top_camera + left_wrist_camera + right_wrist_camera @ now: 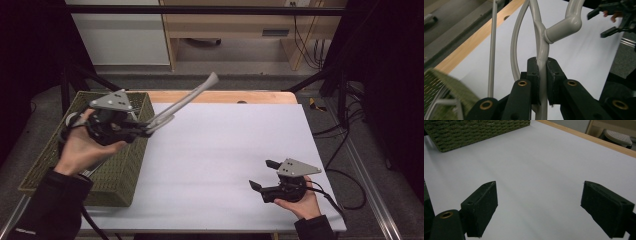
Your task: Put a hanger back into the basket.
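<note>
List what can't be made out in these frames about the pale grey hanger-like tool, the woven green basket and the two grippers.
- Pale grey plastic hanger-like tool: blurred in the high view; in the left gripper view the left gripper covers its lower end and the top edge cuts it off.
- Woven green basket: the hand hides its inside.
- Right gripper: open, nothing between its jaws.

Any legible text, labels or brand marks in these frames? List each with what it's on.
None legible.
Black sleeve cuff of the left arm: faint pale mark, too small to read.
Woven green basket, grey plastic utensil, white table sheet: no print visible.
</note>
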